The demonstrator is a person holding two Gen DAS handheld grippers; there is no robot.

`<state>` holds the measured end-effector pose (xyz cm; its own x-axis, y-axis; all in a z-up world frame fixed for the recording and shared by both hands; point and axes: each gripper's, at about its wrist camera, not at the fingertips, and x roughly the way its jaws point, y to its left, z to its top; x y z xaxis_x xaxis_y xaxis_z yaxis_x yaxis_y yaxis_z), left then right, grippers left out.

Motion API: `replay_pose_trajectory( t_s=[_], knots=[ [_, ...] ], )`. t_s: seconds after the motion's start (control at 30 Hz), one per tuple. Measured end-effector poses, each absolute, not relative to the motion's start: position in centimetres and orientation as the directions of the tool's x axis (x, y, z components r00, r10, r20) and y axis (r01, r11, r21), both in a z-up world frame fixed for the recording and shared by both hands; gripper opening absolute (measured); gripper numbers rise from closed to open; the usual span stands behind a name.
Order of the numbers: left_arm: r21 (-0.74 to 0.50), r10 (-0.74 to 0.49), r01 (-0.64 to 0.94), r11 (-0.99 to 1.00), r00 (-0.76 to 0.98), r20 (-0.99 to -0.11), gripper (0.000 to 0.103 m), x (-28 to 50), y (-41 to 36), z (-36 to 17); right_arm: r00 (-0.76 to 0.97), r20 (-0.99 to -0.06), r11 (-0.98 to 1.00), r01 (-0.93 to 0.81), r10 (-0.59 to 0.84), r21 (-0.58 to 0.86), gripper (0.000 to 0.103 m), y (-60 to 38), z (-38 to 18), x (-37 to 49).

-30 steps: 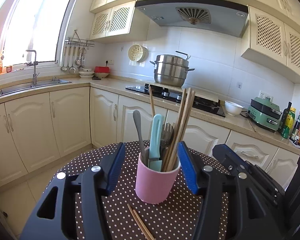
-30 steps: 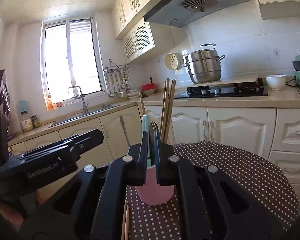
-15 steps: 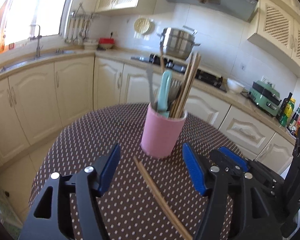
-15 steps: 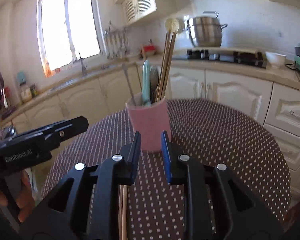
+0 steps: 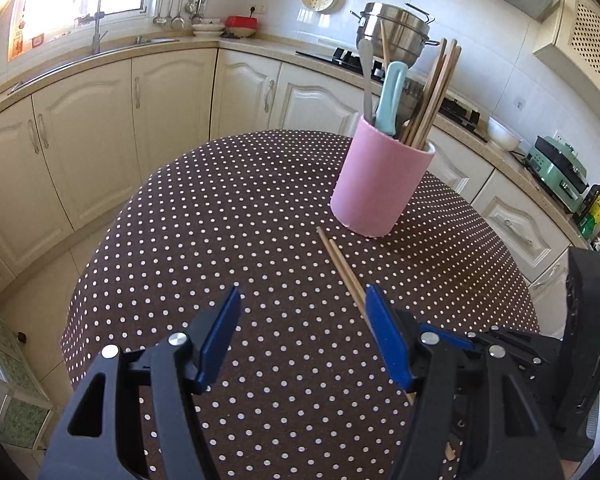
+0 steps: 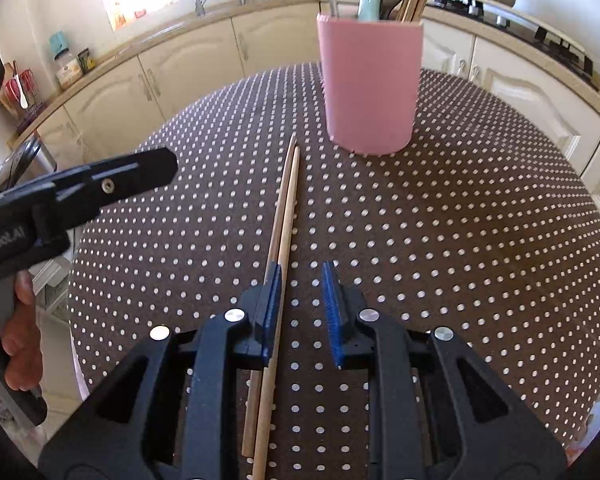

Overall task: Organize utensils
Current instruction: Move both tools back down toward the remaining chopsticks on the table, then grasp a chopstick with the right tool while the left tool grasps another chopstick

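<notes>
A pink utensil holder [image 5: 382, 184] stands on the brown dotted round table [image 5: 220, 216], with chopsticks, a teal handle and a grey spoon in it. It also shows in the right wrist view [image 6: 370, 84]. A pair of wooden chopsticks [image 5: 342, 268] lies flat on the cloth in front of it, also in the right wrist view [image 6: 286, 204]. My left gripper [image 5: 302, 320] is open and empty, above the cloth left of the chopsticks. My right gripper [image 6: 300, 292] is open, low over the chopsticks; its left finger [image 6: 270, 300] lies beside them.
Kitchen cabinets and a counter run behind the table, with a sink [image 5: 96, 40] at the left and a steel pot [image 5: 396, 30] on the stove. The left gripper's body [image 6: 80, 192] shows at the left of the right wrist view.
Both grippers pulled back from the holder and dropped toward the table. The right gripper, nearly shut before, has opened over the lying chopsticks.
</notes>
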<state>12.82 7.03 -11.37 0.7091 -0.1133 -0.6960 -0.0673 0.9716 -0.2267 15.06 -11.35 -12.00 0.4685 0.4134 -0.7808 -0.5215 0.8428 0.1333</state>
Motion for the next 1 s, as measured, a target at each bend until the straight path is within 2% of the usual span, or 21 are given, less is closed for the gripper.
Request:
replay_pose_trajectory(
  t_s=[0.23,0.43,0.47,0.57,0.77,0.8,0.87,0.97,1.0],
  knots=[
    [-0.221,-0.111,-0.071,0.973,0.694,-0.712,0.064,13.3,7.2,-11.8,0.446,-0.805,0.846,-0.518,0.392,0.126,0.022,-10.0,-12.3,16.4],
    [-0.204,-0.104,-0.073,0.976,0.667,-0.738,0.064,14.3,7.0,-12.6,0.444,-0.840,0.854,-0.518,0.311,0.043,0.022,-7.2,-12.3,17.9],
    [-0.202,-0.103,-0.075,0.977,0.659,-0.745,0.064,14.5,7.0,-12.7,0.440,-0.842,0.852,-0.521,0.311,0.042,0.020,-7.0,-12.3,18.1],
    [-0.199,-0.108,-0.072,0.977,0.640,-0.761,0.064,15.1,6.6,-13.0,0.431,-0.843,0.855,-0.515,0.321,0.062,0.006,-7.4,-12.3,19.0],
    [-0.194,-0.139,-0.030,0.980,0.593,-0.793,0.063,16.6,4.1,-13.5,0.411,-0.835,0.868,-0.473,0.366,0.148,0.006,-10.5,-12.3,20.2],
    [-0.189,-0.142,-0.020,0.982,0.582,-0.801,0.062,16.9,3.6,-13.6,0.412,-0.833,0.870,-0.469,0.370,0.154,0.006,-10.9,-12.3,20.0],
    [-0.179,-0.149,-0.002,0.984,0.545,-0.825,0.048,17.7,2.3,-14.1,0.413,-0.829,0.874,-0.456,0.377,0.170,0.006,-11.8,-12.3,20.1],
    [-0.188,-0.166,0.004,0.982,0.490,-0.856,0.035,19.1,1.0,-14.9,0.404,-0.824,0.871,-0.448,0.398,0.201,0.006,-12.7,-12.4,20.2],
    [-0.185,-0.163,0.000,0.983,0.479,-0.863,0.033,19.5,0.7,-15.2,0.402,-0.823,0.870,-0.448,0.402,0.207,0.006,-12.8,-12.4,20.1]
  ],
)
